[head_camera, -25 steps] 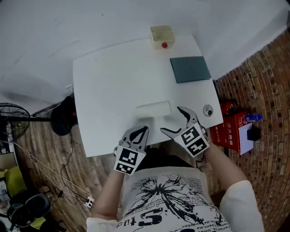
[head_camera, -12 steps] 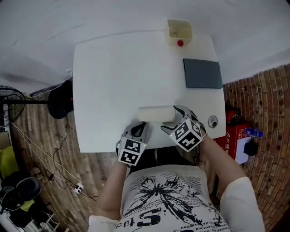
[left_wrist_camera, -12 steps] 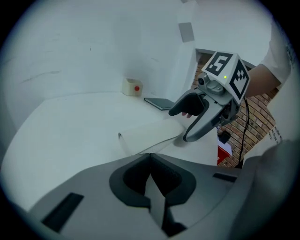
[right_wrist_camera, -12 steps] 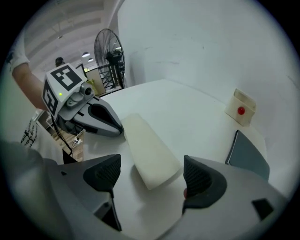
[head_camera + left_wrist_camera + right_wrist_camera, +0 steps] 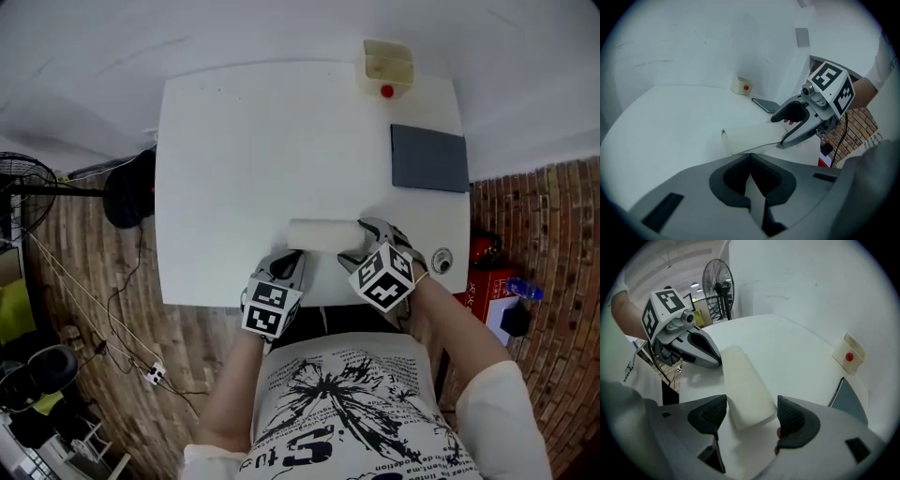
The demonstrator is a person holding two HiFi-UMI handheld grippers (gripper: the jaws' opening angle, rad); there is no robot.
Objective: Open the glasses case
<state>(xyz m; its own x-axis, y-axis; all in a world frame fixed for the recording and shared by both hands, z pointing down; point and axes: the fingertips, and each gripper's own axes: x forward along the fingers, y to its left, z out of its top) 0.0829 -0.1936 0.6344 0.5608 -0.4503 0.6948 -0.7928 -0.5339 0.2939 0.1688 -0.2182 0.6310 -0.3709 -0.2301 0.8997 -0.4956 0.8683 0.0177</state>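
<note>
A white glasses case (image 5: pixel 322 234) lies shut near the table's front edge, long side left to right. My right gripper (image 5: pixel 358 241) straddles its right end. In the right gripper view the case (image 5: pixel 743 380) sits between the two pads (image 5: pixel 710 412); the jaws are closing, with a thin gap left at the right pad. My left gripper (image 5: pixel 289 261) rests low just in front of the case's left end, with its jaws together and nothing between them. In the left gripper view the case (image 5: pixel 750 137) lies ahead, with the right gripper (image 5: pixel 786 130) at its far end.
On the white table (image 5: pixel 244 150) a dark grey pad (image 5: pixel 429 157) lies at the right and a beige box with a red button (image 5: pixel 387 66) at the back. A small round metal fitting (image 5: pixel 436 259) sits by the right front corner. A fan (image 5: pixel 21 184) stands on the floor at the left.
Both grippers have come down to the table. The right one has moved onto the case's right end and its jaws have narrowed. The left one has settled at the case's left end.
</note>
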